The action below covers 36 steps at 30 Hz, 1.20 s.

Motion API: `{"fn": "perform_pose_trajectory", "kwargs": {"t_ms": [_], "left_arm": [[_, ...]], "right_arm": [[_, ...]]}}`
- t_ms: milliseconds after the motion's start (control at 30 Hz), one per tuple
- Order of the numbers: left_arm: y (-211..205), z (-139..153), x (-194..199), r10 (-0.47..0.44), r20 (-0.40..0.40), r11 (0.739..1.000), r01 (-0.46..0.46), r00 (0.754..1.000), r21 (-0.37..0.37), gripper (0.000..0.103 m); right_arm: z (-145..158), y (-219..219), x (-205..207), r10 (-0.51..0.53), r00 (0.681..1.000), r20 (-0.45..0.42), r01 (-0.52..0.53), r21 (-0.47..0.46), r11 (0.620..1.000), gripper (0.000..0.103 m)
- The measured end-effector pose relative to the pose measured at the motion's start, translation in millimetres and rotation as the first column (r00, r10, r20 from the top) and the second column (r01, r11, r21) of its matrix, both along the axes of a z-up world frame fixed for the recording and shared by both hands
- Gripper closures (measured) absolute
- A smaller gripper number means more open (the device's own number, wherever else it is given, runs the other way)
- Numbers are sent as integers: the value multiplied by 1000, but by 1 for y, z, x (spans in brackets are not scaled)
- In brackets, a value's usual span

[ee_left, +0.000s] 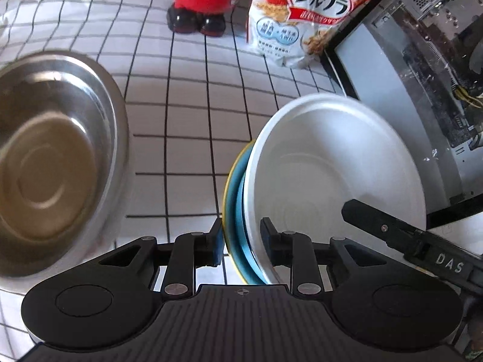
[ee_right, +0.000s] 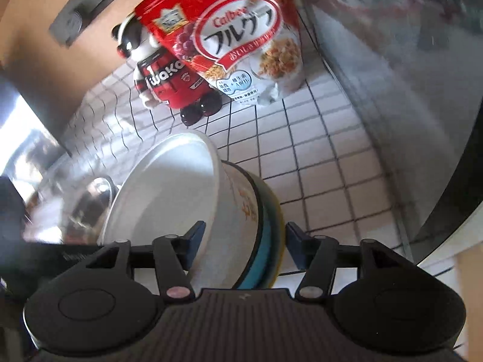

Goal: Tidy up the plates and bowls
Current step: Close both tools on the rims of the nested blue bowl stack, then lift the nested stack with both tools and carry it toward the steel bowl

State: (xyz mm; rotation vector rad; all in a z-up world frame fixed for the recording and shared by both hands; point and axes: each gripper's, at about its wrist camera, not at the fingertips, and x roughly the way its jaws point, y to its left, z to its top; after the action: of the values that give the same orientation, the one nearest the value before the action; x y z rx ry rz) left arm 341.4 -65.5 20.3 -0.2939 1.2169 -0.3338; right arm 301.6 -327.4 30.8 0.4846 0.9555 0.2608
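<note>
Two grippers: both straddle one tilted stack of dishes above the white cloth with a black grid (ee_left: 193, 126).
Stack: a white round bowl (ee_left: 332, 163) nests in a blue dish with a yellow rim (ee_left: 238, 199); the stack stands on edge at lower centre of both wrist views, its mouth turned sideways.
Left gripper (ee_left: 241, 238): its blue pads sit on either side of the rims, one against the yellow edge, one inside the white bowl; it looks clamped on the stack, probably to keep the dishes together.
Right gripper (ee_right: 244, 241): its left pad lies by the bowl wall, its right pad stands clear of the yellow rim, so the jaws are apart and not pressing.
Right finger in left view: a black finger reaches into the bowl from lower right.
Contents: white bowl empty; stainless-steel round bowl (ee_left: 51, 163), at left of the left view, empty too and well apart from the stack.
Background: red cereal bag (ee_left: 305, 12) and red-and-black figurine (ee_left: 202, 0) stand upright at top; a glass-sided case (ee_left: 422, 90) fills the right edge.
Judgement: the left grip seems to bear the stack alone.
</note>
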Motion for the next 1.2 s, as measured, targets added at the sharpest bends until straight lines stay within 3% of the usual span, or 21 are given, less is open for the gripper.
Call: {"fn": "perform_pose_trajectory", "kwargs": {"t_ms": [100, 300, 533, 700, 1000, 1200], "left_arm": [[-1, -1, 1, 6, 2, 1000, -6, 1000, -1, 73], [-2, -1, 3, 7, 1, 1000, -7, 1000, -10, 68], [-2, -4, 6, 7, -1, 999, -7, 1000, -34, 64], [3, -9, 6, 7, -39, 997, -10, 999, -83, 67], [6, -4, -16, -13, -74, 999, 10, 997, -44, 66], [16, -8, -36, -12, -91, 997, 5, 996, -80, 64]], "right_arm": [[-11, -1, 1, -36, 998, -48, 40, 73, 997, 42], [-17, 15, 1, -23, 999, -47, 25, 42, 999, 37], [-25, 11, 11, -40, 997, -59, 46, 110, 993, 34], [-26, 9, 13, -19, 998, -65, 27, 123, 992, 33], [-24, 11, -8, 60, 993, -101, -44, 146, 988, 33], [-26, 10, -31, 98, 989, -111, -77, 179, 981, 33]]}}
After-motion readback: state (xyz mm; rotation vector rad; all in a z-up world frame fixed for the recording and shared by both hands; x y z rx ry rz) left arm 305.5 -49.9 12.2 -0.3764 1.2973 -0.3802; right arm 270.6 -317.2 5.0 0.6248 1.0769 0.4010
